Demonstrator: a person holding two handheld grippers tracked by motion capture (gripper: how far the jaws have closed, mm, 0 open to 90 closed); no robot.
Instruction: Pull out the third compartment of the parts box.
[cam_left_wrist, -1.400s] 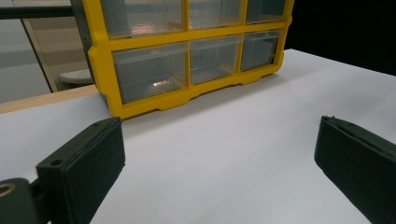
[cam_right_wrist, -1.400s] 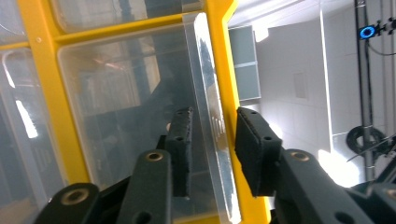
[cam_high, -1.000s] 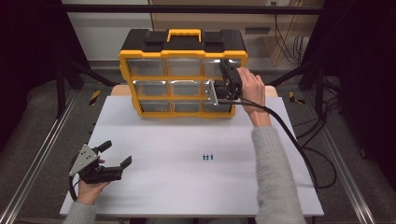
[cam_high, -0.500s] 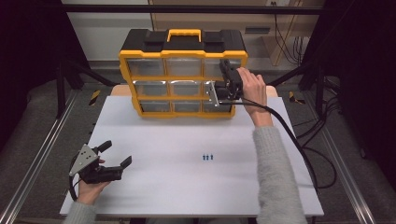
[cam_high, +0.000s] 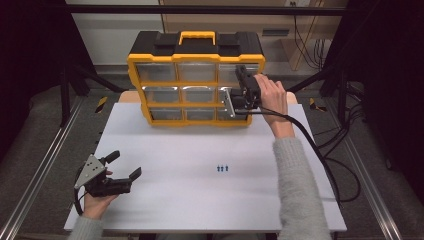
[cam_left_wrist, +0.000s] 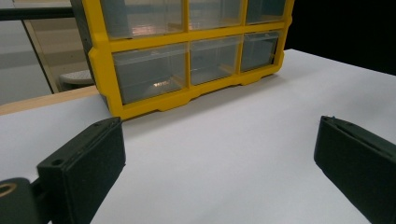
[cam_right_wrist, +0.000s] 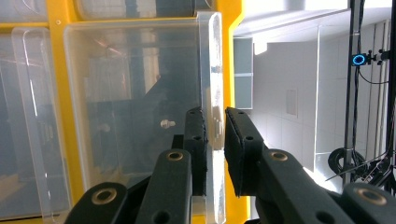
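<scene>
**A:** What has changed in the last second?

**B:** Little is seen to have changed. Both hands have been kept in place. The right gripper (cam_right_wrist: 215, 128) is held at the yellow organiser (cam_high: 195, 85), which stands at the far edge of the white table (cam_high: 200, 195). Its jaws are drawn narrow, and the clear front lip of a drawer (cam_right_wrist: 135, 84) in the right column is pinched between the pads.

**A:** What does that mean for the work?

**B:** The grip is judged to be made. The drawer is not yet pulled out, so a pull is likely called for next.

**A:** And the left gripper?

**B:** The left gripper (cam_high: 124, 165) is rested near the table's front left corner, well apart from the organiser. Its jaws are spread wide and nothing is held.

**A:** What is kept in the drawers?

**B:** One small pale screw-like thing may be seen through the gripped drawer's wall, though this cannot be told surely. The lower drawers look empty.
</scene>
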